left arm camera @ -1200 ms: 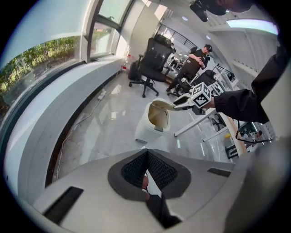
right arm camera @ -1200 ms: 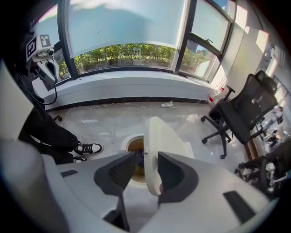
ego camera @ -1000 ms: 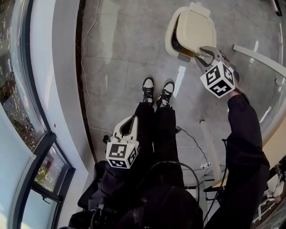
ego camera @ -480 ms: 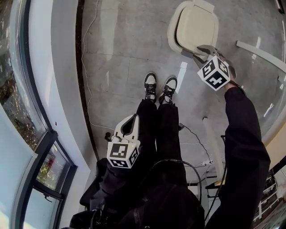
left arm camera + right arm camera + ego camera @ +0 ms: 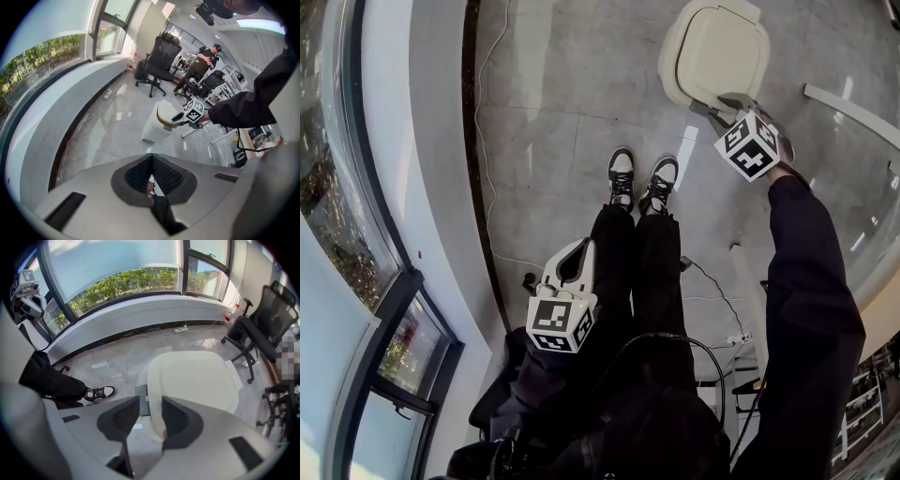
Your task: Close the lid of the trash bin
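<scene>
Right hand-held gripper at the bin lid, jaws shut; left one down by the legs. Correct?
No: the right hand-held gripper is at the bin lid, but its jaws stand apart, per the right gripper view. The left hand-held gripper is down by the legs.

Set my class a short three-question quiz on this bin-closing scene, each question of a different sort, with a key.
1. True or false: the left gripper hangs beside the person's legs, away from the trash bin.
2. The right gripper's jaws are: A shut together; B apart at the lid's front edge; C clamped on a cable.
3. Fill in: in the right gripper view, a black office ____ stands to the right of the bin.
Key: 1 true; 2 B; 3 chair.
</scene>
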Available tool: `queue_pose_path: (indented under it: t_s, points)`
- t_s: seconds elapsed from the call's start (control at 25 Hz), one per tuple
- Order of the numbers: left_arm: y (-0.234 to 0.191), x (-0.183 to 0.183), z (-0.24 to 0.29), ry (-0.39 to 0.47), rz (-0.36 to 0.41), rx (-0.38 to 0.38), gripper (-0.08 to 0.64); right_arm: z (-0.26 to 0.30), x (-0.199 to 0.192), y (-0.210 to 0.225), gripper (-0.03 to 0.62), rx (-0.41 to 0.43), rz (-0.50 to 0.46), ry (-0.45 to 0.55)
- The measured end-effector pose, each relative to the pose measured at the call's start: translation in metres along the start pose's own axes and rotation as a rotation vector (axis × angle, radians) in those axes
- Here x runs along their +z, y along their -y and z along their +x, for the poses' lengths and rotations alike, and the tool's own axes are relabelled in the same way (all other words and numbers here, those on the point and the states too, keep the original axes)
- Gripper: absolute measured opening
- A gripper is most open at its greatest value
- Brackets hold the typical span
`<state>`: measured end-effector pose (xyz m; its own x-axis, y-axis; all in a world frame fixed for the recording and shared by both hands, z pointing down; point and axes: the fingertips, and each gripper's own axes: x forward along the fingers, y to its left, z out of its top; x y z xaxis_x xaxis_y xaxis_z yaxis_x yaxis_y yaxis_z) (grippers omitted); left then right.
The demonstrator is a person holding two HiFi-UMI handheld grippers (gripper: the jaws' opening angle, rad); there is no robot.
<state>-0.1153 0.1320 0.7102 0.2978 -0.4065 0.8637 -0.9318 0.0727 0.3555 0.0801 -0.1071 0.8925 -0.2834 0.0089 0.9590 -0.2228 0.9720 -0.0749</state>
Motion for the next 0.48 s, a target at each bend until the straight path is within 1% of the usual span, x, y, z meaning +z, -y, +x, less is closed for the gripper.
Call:
queue_pose_path:
  t_s: [0.2, 0.48]
  points:
    - [-0.002, -0.002, -0.001, -0.005, -0.004, 0.003, 0.002, 0.015, -0.005, -0.003, 0.143, 0.008, 0.020, -0.028]
    - [-0.006, -0.005, 0.001, -0.011, -0.007, 0.007, 0.002, 0.027, -0.007, -0.002, 0.143, 0.014, 0.019, -0.053]
